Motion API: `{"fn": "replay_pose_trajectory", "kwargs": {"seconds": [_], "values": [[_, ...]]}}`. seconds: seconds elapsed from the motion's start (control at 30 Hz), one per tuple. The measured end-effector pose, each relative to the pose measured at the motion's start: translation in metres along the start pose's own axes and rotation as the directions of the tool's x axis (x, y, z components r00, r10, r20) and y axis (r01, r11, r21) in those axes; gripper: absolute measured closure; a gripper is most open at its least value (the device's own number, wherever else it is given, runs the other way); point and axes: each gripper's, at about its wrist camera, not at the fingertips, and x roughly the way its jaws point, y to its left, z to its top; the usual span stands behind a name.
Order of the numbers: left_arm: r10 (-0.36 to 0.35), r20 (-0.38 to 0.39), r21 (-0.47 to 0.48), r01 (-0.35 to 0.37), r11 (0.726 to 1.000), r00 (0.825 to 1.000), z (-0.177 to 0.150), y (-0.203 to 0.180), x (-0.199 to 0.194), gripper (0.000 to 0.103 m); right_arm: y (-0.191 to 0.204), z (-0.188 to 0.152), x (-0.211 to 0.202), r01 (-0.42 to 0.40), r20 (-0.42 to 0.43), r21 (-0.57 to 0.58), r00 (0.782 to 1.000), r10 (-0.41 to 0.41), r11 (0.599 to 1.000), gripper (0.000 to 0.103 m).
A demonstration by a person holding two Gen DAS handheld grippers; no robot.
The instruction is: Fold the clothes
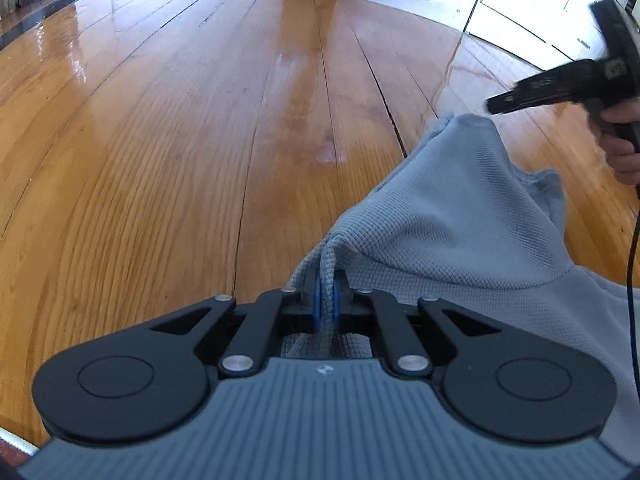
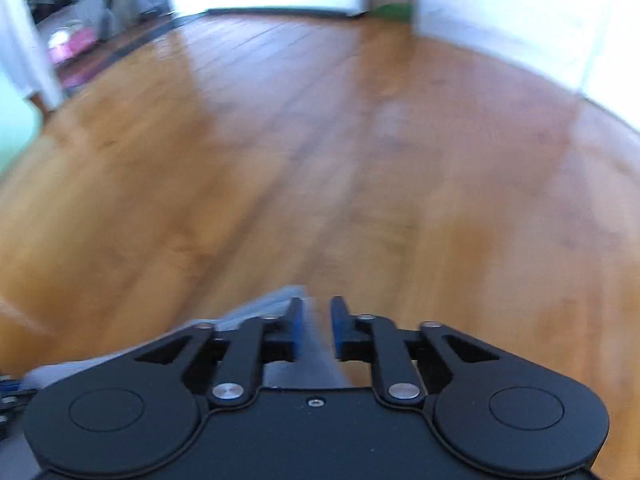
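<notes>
Over blurred wooden floor (image 2: 360, 160), left claw (image 1: 327, 300) clamped on grey garment (image 1: 460, 208); right claw (image 2: 316, 330) narrowly parted, smeared cloth between.

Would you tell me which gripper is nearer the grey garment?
Left. The left gripper is clamped on the grey garment; the right gripper hovers just above its raised peak.

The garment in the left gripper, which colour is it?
Light grey-blue garment with a waffle-like knit, clearest in the left wrist view.
</notes>
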Motion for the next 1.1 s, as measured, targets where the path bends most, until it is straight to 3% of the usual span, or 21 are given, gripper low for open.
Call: {"fn": "replay_pose_trajectory", "kwargs": {"seconds": [0.2, 0.27, 0.37, 0.53, 0.57, 0.6, 0.67, 0.8, 1.1], "values": [[-0.042, -0.007, -0.084, 0.042, 0.996, 0.999, -0.001, 0.013, -0.005, 0.096, -0.024, -0.056, -0.058, 0.013, 0.097, 0.153, 0.995, -0.028, 0.988, 0.065], [-0.028, -0.009, -0.064, 0.028, 0.998, 1.000, -0.002, 0.009, -0.004, 0.096, -0.025, -0.078, -0.063, -0.021, 0.059, 0.186, 0.998, 0.010, 0.982, 0.065], [-0.008, -0.009, -0.032, 0.007, 0.999, 1.000, -0.001, 0.004, -0.004, 0.096, -0.020, -0.099, -0.055, -0.028, 0.028, 0.153, 0.999, 0.024, 0.988, 0.065], [-0.010, -0.003, -0.048, 0.010, 0.999, 1.000, -0.002, 0.008, -0.005, 0.096, -0.010, -0.105, -0.041, -0.058, 0.053, 0.094, 0.997, 0.053, 0.994, 0.065], [-0.009, -0.002, -0.046, 0.009, 0.999, 1.000, -0.002, 0.008, -0.005, 0.096, -0.008, -0.103, -0.036, -0.043, 0.044, 0.072, 0.998, 0.040, 0.996, 0.070], [-0.007, 0.000, -0.043, 0.007, 0.999, 1.000, -0.002, 0.007, -0.005, 0.096, -0.006, -0.101, -0.032, -0.028, 0.036, 0.049, 0.999, 0.026, 0.998, 0.100], [-0.004, 0.001, -0.039, 0.004, 0.999, 1.000, -0.001, 0.006, -0.003, 0.096, -0.001, -0.096, -0.035, 0.013, 0.050, -0.013, 0.999, -0.012, 1.000, 0.099], [-0.007, 0.024, -0.022, 0.008, 1.000, 1.000, 0.003, 0.003, -0.004, 0.096, 0.000, -0.087, -0.062, 0.032, 0.160, -0.086, 0.987, -0.018, 0.996, 0.099], [0.064, 0.019, 0.049, -0.065, 0.997, 0.998, 0.002, -0.009, 0.000, 0.096, -0.016, -0.101, -0.043, 0.161, 0.079, -0.105, 0.985, -0.153, 0.981, 0.100]]}}
